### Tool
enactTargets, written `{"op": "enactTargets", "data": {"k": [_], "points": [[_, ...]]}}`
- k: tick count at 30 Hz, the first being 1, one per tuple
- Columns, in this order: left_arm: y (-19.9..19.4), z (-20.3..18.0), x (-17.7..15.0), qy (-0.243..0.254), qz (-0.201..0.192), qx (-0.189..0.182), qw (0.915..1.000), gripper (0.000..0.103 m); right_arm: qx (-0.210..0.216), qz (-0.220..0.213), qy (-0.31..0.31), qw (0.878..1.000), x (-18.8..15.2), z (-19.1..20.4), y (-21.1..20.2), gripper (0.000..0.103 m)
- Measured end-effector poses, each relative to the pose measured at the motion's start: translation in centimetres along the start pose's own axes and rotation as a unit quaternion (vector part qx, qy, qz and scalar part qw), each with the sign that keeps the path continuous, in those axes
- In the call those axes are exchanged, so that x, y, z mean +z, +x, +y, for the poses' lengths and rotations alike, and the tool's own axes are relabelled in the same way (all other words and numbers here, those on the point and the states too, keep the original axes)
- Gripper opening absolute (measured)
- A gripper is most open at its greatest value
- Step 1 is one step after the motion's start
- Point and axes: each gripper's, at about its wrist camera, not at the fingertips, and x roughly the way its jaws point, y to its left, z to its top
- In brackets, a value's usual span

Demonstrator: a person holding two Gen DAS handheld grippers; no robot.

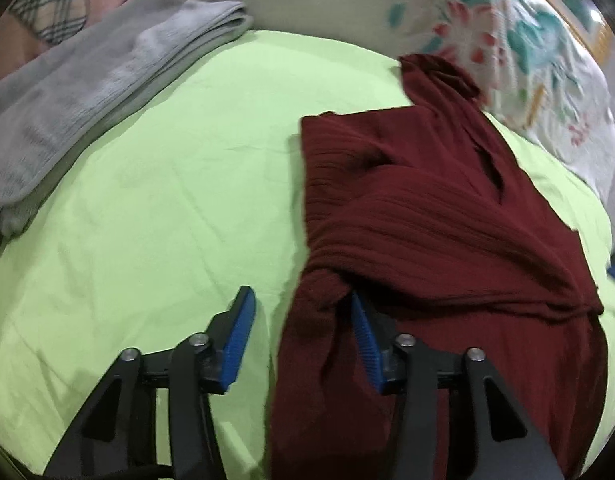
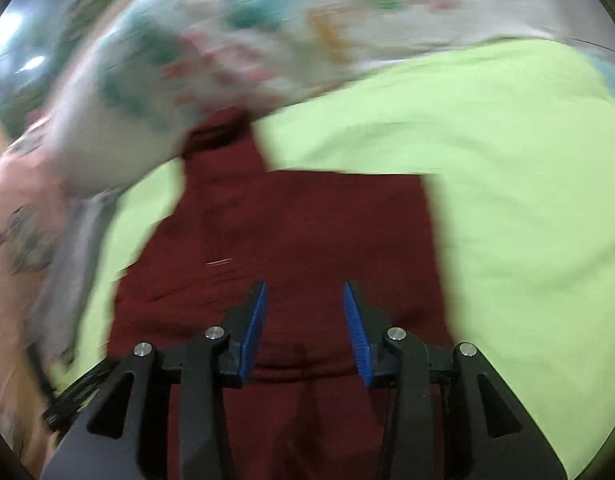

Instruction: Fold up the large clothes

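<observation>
Left wrist view
Left gripper (image 1: 303, 312) pose: pointed steeply down toward the light green bedsheet (image 1: 155, 200), seen from behind its two black arms.
Left gripper fingers: spread well apart; the left blue pad (image 1: 237, 340) is seen over bare sheet, while the right pad (image 1: 367, 344) is touched by a bunched fold of the maroon ribbed garment (image 1: 427, 208). A strip of the cloth hangs between the pads, but it is not pinched by both.
Maroon ribbed garment, place: laid on the sheet at the right of the view, partly folded, with one narrow end reaching up to the floral pillow (image 1: 507, 40).
Count, garments: one maroon; one folded grey towel (image 1: 99, 80) is seen at the upper left, well apart from the maroon one.
Count, other cloth: one floral pillow; one plaid fabric (image 1: 51, 4) at the top left corner.

Right wrist view (blurred)
Right gripper (image 2: 305, 296) pose: tilted down over the maroon garment (image 2: 291, 216).
Right gripper fingers: held apart, with nothing clamped; maroon cloth is seen below the gap.
Garment, place: spread on the green sheet (image 2: 507, 200), its narrow end touching the floral pillow (image 2: 227, 40).
Count, blue pads: two per gripper.
</observation>
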Motion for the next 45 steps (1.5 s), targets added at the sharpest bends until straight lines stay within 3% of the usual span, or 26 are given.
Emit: {"op": "enactTargets", "data": {"k": [3,7,10,13,15,16,17,20,23,25,28,31,33,36,40,45], "points": [[-0.3,-0.2,0.3,0.02,-0.006,0.007,0.9998,0.053,0.097,0.061,-0.055,0.992,1.4,5.5,3.8,0.045],[-0.3,0.2,0.7,0.043,-0.005,-0.018,0.9989,0.055,0.193,0.143,-0.134,0.961,2.4,13.9,10.6,0.045],[0.4,0.0,1.0,0.073,0.004,-0.033,0.9968,0.055,0.227,0.204,-0.17,0.937,2.3,19.4,16.3,0.045],[1.2,-0.1,1.4,0.085,0.015,-0.057,0.9947,0.054,0.209,0.244,-0.206,0.924,1.9,23.2,21.5,0.045],[1.8,0.0,1.6,0.083,0.024,-0.062,0.9943,0.042,0.19,0.269,-0.227,0.916,1.3,24.6,24.4,0.045],[2.0,0.1,1.6,0.083,0.025,-0.065,0.9941,0.024,0.188,0.281,-0.229,0.913,1.1,24.8,25.3,0.045],[2.0,0.1,1.6,0.082,0.021,-0.072,0.9938,0.013,0.193,0.29,-0.226,0.91,0.9,25.0,26.1,0.045],[0.6,0.3,1.3,0.076,-0.014,-0.066,0.9948,0.009,0.239,0.295,-0.215,0.9,0.8,25.9,26.4,0.007],[-1.0,0.7,0.7,0.053,-0.042,-0.049,0.9964,0.007,0.278,0.244,-0.182,0.911,2.1,26.6,26.0,0.006],[-1.2,1.1,0.3,0.035,-0.038,-0.025,0.9983,0.006,0.287,0.216,-0.152,0.921,2.6,26.6,26.3,0.006],[-0.6,2.8,-0.3,-0.023,0.002,-0.008,0.9997,0.007,0.25,0.199,-0.147,0.936,1.6,27.0,27.4,0.006],[-0.9,4.2,-0.9,-0.049,0.018,-0.029,0.9982,0.007,0.223,0.211,-0.127,0.943,1.1,26.2,27.7,0.013],[-1.8,4.6,-0.6,-0.049,0.013,-0.014,0.9986,0.006,0.22,0.207,-0.107,0.947,1.8,24.7,26.7,0.026],[-3.2,4.6,0.0,-0.05,-0.001,-0.022,0.9985,0.006,0.217,0.149,-0.092,0.96,3.1,21.7,22.0,0.027],[-4.1,3.5,1.5,-0.05,-0.021,-0.066,0.9964,0.006,0.211,0.112,-0.074,0.968,3.1,17.1,16.4,0.027],[-2.3,0.8,3.4,-0.024,-0.022,-0.103,0.9942,0.013,0.143,0.07,-0.016,0.987,1.6,8.5,9.8,0.027]]}}
